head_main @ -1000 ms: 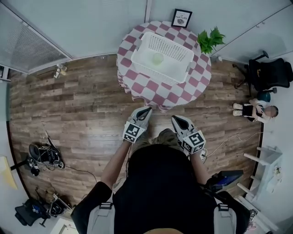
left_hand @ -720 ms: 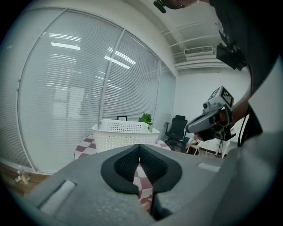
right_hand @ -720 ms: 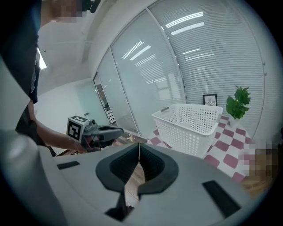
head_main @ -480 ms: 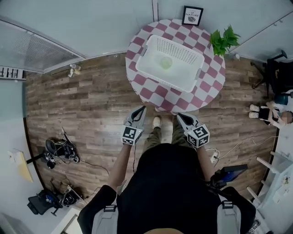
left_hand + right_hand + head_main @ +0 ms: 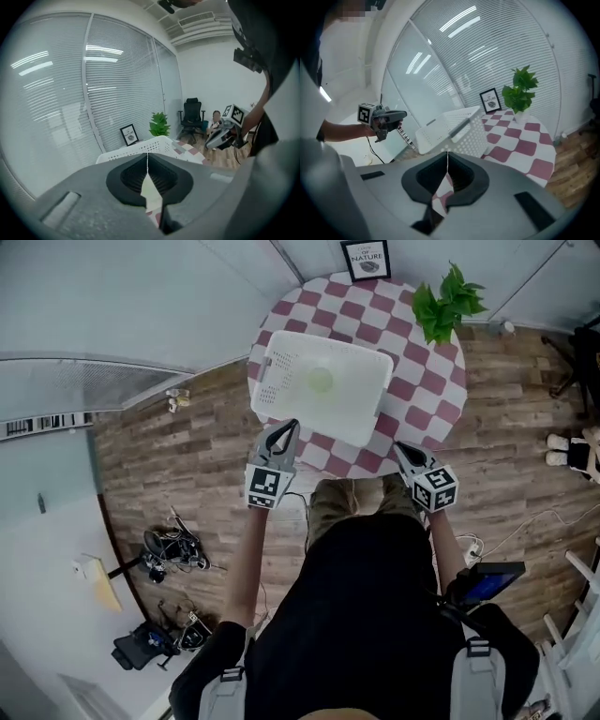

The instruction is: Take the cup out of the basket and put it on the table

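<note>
A pale green cup lies inside the white perforated basket on the round table with a red-and-white checked cloth. My left gripper is shut and empty, and its tip is at the basket's near edge. My right gripper is also shut and empty, over the table's near rim to the right of the basket. In the left gripper view the shut left gripper points at the basket. In the right gripper view the right gripper faces the basket's side. The cup is hidden in both gripper views.
A potted plant and a framed picture stand at the table's far side. Cables and gear lie on the wooden floor to the left. An office chair and a seated person are beyond the table.
Both grippers have moved forward to the table. The left one now reaches the basket's near edge, and the right one is over the table rim.
</note>
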Motion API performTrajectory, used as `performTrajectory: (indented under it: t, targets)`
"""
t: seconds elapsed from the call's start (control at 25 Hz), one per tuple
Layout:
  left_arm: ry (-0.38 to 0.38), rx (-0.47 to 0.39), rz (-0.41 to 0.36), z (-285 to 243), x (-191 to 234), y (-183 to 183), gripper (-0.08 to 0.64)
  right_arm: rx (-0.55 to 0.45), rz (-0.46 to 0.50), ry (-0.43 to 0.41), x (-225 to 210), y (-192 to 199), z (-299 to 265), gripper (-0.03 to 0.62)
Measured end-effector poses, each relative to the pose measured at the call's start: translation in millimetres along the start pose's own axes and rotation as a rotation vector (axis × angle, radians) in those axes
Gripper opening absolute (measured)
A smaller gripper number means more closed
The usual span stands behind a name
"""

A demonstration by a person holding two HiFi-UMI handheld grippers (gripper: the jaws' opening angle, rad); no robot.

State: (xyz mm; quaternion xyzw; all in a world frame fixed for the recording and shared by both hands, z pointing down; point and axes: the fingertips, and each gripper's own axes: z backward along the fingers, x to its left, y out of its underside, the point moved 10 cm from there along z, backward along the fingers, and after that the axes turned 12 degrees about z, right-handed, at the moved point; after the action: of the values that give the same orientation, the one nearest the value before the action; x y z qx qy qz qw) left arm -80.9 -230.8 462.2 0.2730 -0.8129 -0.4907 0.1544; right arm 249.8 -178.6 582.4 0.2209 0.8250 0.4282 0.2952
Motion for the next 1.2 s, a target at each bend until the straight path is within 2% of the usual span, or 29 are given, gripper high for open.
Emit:
performTrajectory:
  t: [0.08,0.16,0.24,0.36,0.48,0.56,0.68,0.76,0.88,1.0,1.08,1.2]
  targets:
    - [0.050,0.056,-0.052,-23.5,-4.9,-6.8,0.006,0.017,-0.040,0.046,-27.3,8.3,2.9,0.012]
    - [0.137,0.117,-0.118,-43.1,-7.0,-7.8,0.006,0.036,-0.068,0.096,-45.5,14.4,5.9,0.012]
    - [0.213,0.188,-0.168,-62.8,-3.3,-6.5,0.006,0.051,-0.075,0.182,-59.2,11.1,10.9,0.012]
    - [0.254,0.334,-0.199,-97.7,12.4,-3.3,0.006,-0.005,-0.102,0.299,-72.9,-13.3,16.0,0.012]
    - [0.298,0.447,-0.244,-122.2,25.7,2.4,0.006,-0.106,-0.152,0.267,-60.0,-32.2,17.2,0.012]
    - [0.296,0.497,-0.330,-138.6,31.7,3.7,0.006,-0.125,-0.111,0.224,-51.4,-40.9,17.0,0.012]
    - [0.244,0.582,-0.510,-164.9,37.6,6.8,0.006,-0.115,-0.020,0.202,-47.4,-46.9,20.8,0.012]
    - [0.247,0.639,-0.560,-181.5,39.7,12.3,0.008,-0.111,-0.005,0.217,-49.7,-44.1,28.0,0.012]
    - [0.292,0.730,-0.543,-202.3,42.0,27.2,0.008,-0.116,-0.042,0.259,-58.4,-33.0,40.4,0.012]
    - [0.333,0.826,-0.437,-217.8,44.9,45.5,0.037,-0.122,-0.096,0.309,-68.7,-20.7,55.6,0.012]
    - [0.320,0.884,-0.380,-225.6,49.3,56.4,0.099,-0.129,-0.130,0.336,-73.3,-13.7,65.7,0.012]
    - [0.269,0.934,-0.374,-236.9,53.5,65.4,0.117,-0.133,-0.170,0.355,-77.2,-3.3,76.2,0.012]
